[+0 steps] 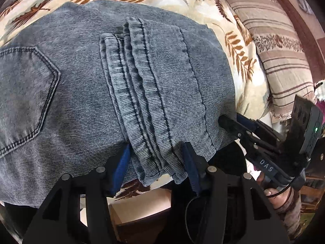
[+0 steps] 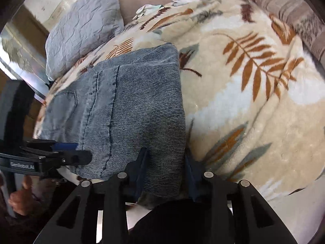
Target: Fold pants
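Grey-blue denim pants (image 1: 85,85) lie folded on a leaf-patterned blanket (image 1: 241,46), the leg hems (image 1: 138,93) laid over the seat and back pocket (image 1: 26,93). My left gripper (image 1: 156,162) is open, its blue-padded fingers (image 1: 121,162) on either side of the hem bundle at the near edge. My right gripper (image 2: 164,162) is open around the near right corner of the pants (image 2: 134,109). The right gripper shows in the left wrist view (image 1: 235,124), and the left gripper shows in the right wrist view (image 2: 73,154), both at the pants' near edge.
A striped pillow (image 1: 280,57) lies at the right of the bed. A grey quilted pillow (image 2: 81,26) stands at the far left. The blanket (image 2: 254,93) spreads bare to the right of the pants. The bed edge and floor are just below the grippers.
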Demonstrator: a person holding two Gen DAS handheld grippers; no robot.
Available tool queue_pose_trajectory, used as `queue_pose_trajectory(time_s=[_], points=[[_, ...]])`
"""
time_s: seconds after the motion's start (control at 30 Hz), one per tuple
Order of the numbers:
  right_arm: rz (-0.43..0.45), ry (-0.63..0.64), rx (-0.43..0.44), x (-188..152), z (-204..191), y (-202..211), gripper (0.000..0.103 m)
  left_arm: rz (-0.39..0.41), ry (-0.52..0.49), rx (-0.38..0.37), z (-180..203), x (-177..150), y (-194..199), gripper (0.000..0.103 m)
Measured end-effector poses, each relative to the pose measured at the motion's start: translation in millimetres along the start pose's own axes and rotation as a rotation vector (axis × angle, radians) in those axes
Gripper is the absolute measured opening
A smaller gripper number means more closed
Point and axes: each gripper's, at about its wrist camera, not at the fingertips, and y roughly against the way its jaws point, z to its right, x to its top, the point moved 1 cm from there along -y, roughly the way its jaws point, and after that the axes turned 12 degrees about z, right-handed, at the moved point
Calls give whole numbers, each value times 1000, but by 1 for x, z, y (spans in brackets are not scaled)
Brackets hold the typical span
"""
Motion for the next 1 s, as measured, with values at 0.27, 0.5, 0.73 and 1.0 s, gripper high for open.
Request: queue_pose_trajectory(time_s=[0.27, 0.5, 0.73, 1.0], points=[[126, 1, -79, 14, -18, 37, 39, 95, 114, -11, -37, 6, 40, 51], [120, 131, 29, 30, -90, 23, 44, 213, 272, -37, -112, 10, 100, 52], [50, 335, 178, 10, -194, -10, 52, 321, 532, -5, -242, -15, 153, 56], [24, 659, 295, -33, -313, -29, 59, 318, 744, -53, -339, -33, 162, 57]])
